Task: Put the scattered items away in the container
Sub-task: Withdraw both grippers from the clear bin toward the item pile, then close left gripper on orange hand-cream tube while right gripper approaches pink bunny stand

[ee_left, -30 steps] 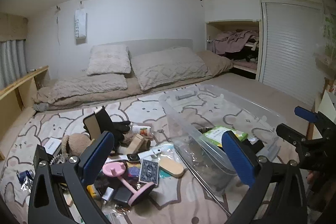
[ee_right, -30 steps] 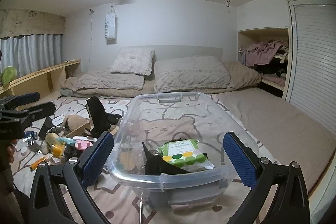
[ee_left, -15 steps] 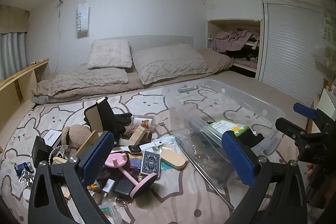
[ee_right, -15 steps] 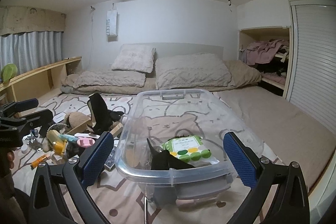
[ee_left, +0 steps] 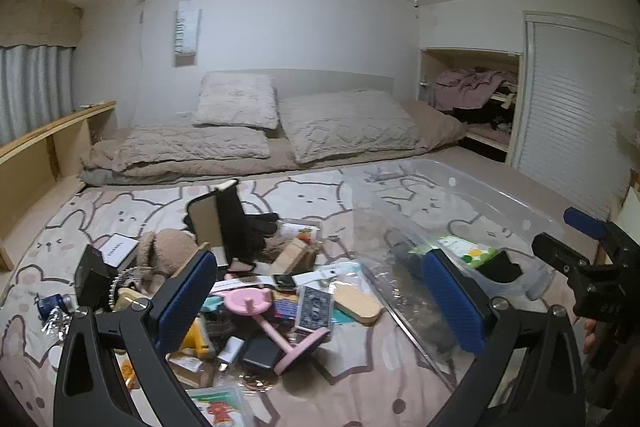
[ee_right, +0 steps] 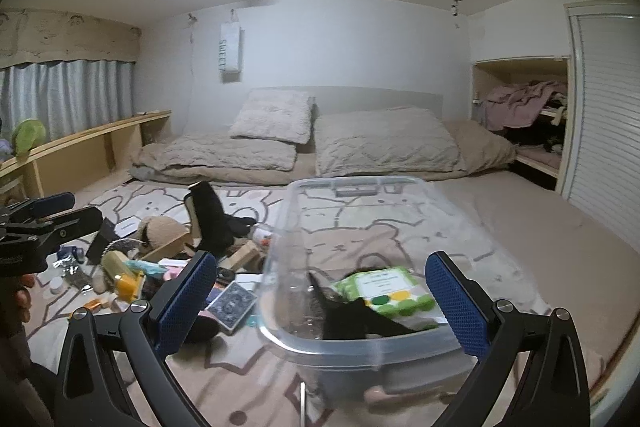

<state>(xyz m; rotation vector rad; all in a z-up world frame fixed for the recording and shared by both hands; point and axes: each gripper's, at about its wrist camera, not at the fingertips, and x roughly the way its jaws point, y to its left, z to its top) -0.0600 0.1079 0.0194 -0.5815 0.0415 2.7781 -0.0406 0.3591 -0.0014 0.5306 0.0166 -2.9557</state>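
Left wrist view: left gripper [ee_left: 320,297] spread wide, empty, over clutter pile [ee_left: 256,303] just left of clear bin [ee_left: 500,203]. Right gripper [ee_right: 320,297] also spread, empty, straddling bin's near rim; green wipes pack [ee_right: 386,289] inside bin.

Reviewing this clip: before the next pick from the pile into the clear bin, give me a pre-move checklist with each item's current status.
1. Left gripper open and holding nothing: ok.
2. Right gripper open and holding nothing: ok.
3. Clear bin has no lid on it and has room: ok; only a green wipes pack and a black item lie at its near end.
4. Items left to tidy: not ok; the pile remains on the bed, including the card deck, pink stand and black gloves.
5. An easy first pick: ok; the card deck lies on top of the pile, under the left gripper.
6. Small items hidden under the pile: cannot tell.
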